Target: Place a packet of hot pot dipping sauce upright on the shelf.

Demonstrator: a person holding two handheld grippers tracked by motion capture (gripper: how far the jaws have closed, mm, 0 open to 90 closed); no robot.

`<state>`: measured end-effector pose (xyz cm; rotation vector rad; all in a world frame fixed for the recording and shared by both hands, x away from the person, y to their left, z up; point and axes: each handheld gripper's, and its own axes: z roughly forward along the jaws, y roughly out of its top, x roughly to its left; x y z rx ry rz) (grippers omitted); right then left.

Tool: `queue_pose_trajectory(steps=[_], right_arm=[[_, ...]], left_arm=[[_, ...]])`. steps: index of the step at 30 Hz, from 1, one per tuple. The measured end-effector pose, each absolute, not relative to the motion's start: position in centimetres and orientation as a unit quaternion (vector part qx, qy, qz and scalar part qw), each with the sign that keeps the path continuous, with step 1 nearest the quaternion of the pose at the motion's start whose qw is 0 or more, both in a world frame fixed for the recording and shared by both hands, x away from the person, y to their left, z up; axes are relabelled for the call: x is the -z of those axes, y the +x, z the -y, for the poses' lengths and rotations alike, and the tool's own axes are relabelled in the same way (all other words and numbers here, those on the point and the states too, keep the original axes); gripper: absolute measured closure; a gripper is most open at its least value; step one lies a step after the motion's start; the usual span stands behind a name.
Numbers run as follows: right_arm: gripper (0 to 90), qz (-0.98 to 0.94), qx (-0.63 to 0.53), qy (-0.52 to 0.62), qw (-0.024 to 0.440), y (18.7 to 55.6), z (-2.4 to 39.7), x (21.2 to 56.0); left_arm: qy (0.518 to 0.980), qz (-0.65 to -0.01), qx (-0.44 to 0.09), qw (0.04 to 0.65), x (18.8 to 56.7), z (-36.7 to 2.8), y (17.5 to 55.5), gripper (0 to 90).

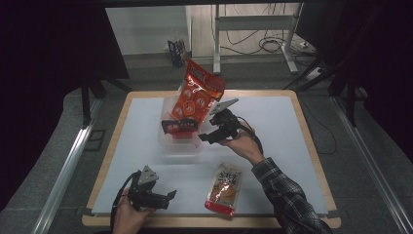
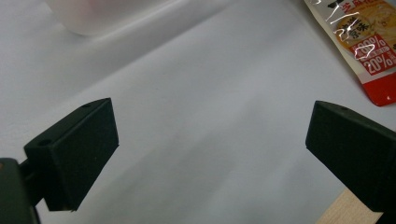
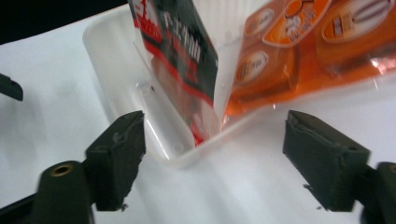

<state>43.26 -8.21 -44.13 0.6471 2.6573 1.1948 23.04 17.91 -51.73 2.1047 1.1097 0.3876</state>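
A clear plastic bin (image 1: pixel 179 142) stands mid-table. Two snack bags stand in it: a large orange-red one (image 1: pixel 197 95) leaning out over the far rim, and a smaller red-and-black one (image 1: pixel 179 126) in front. My right gripper (image 1: pixel 207 137) is open just right of the bin; in the right gripper view its jaws stand wide apart on either side of the bin's corner (image 3: pixel 187 156), touching nothing. My left gripper (image 1: pixel 170 196) is open low over the white table near the front edge. A yellow-and-red snack pouch (image 1: pixel 224 188) lies flat to its right, and its corner (image 2: pixel 369 42) is in the left gripper view.
The white mat (image 1: pixel 272 126) covers a wooden table (image 1: pixel 311 146) with bare room to the right and left of the bin. The wooden front edge (image 2: pixel 345 210) is beside the left gripper's jaw. Beyond the table stand metal desk legs (image 1: pixel 216 34) and cables on the floor.
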Motion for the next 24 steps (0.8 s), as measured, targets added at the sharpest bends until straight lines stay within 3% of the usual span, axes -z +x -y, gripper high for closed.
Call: queue_pose_trajectory(steps=[9,24], right_arm=[[9.4,-0.881,-0.402,0.236,0.079,41.2,10.8,45.6],[6.4,-0.884,-0.391,0.249,0.061,37.6,13.9,48.3]], left_arm=[[0.818,-0.426,-0.159,0.352,51.7,-17.7,23.0,4.7],[0.824,-0.423,-0.179,0.331,52.1,-17.5,23.0,4.0]])
